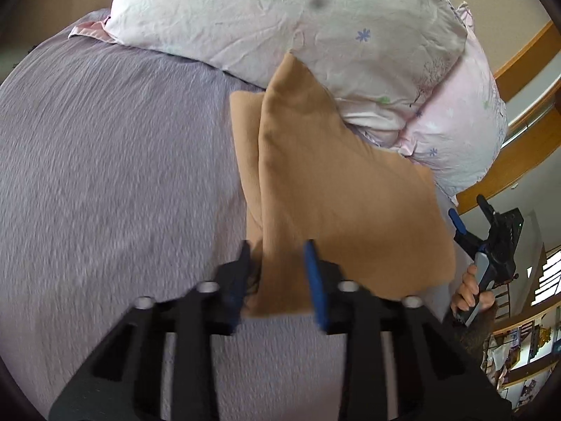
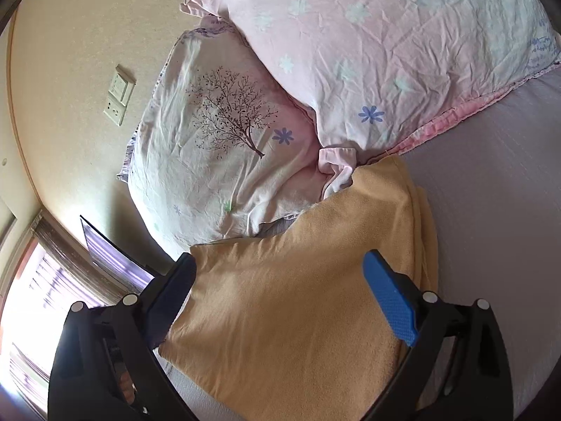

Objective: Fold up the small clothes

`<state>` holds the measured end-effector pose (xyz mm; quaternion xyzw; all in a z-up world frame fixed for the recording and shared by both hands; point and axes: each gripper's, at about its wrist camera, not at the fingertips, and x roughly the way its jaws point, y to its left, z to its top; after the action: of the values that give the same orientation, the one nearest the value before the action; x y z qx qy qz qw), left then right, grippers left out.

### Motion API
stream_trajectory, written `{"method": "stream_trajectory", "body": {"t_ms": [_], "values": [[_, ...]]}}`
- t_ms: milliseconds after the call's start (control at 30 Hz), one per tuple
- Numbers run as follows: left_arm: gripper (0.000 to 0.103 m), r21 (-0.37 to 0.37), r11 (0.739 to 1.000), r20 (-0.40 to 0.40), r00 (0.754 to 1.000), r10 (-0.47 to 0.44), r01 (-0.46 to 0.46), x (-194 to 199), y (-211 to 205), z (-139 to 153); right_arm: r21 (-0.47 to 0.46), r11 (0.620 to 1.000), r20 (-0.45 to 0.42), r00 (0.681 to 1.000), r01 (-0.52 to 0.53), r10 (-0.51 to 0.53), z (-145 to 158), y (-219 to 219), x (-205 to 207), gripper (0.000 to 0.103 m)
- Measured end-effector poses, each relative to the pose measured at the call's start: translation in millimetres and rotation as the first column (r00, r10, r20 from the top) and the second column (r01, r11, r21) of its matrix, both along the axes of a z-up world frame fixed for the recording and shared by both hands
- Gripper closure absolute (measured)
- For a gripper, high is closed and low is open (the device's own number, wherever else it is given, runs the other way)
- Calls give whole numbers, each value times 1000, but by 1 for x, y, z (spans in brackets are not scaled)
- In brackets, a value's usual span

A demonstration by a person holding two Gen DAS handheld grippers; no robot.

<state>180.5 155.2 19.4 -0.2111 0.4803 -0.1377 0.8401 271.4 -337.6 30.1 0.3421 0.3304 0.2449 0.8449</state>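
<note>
A tan garment [image 1: 336, 189] lies folded on the lilac bedsheet [image 1: 105, 161], its far end resting against the pillows. My left gripper [image 1: 277, 256] is open, its blue-padded jaws standing either side of the garment's near edge, just above it. The right gripper shows in the left wrist view [image 1: 470, 217] at the garment's right edge, held in a hand. In the right wrist view the garment [image 2: 298, 298] fills the space between the wide-open jaws of my right gripper [image 2: 280, 266], which hovers over it and grips nothing.
Two pale pink floral pillows [image 1: 280, 17] lie at the head of the bed; in the right wrist view they [image 2: 385, 52] sit beyond the garment. A wall with a switch and socket [image 2: 119, 94] and a window [image 2: 52, 291] are at left. The bedsheet [image 2: 491, 193] spreads to the right.
</note>
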Motion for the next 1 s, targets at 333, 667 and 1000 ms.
{"method": "stream_trajectory", "body": {"t_ms": [333, 667, 1000], "values": [[97, -10, 1000, 55, 999, -2, 3, -47, -10, 5, 34, 999, 12, 1000, 4, -4, 1, -8, -6, 5], [32, -39, 989, 26, 989, 144, -143, -6, 7, 2, -137, 982, -165, 981, -128, 105, -20, 27, 11, 1], [90, -88, 989, -62, 992, 111, -117, 39, -18, -24, 35, 999, -97, 995, -25, 28, -8, -10, 1, 1]]}}
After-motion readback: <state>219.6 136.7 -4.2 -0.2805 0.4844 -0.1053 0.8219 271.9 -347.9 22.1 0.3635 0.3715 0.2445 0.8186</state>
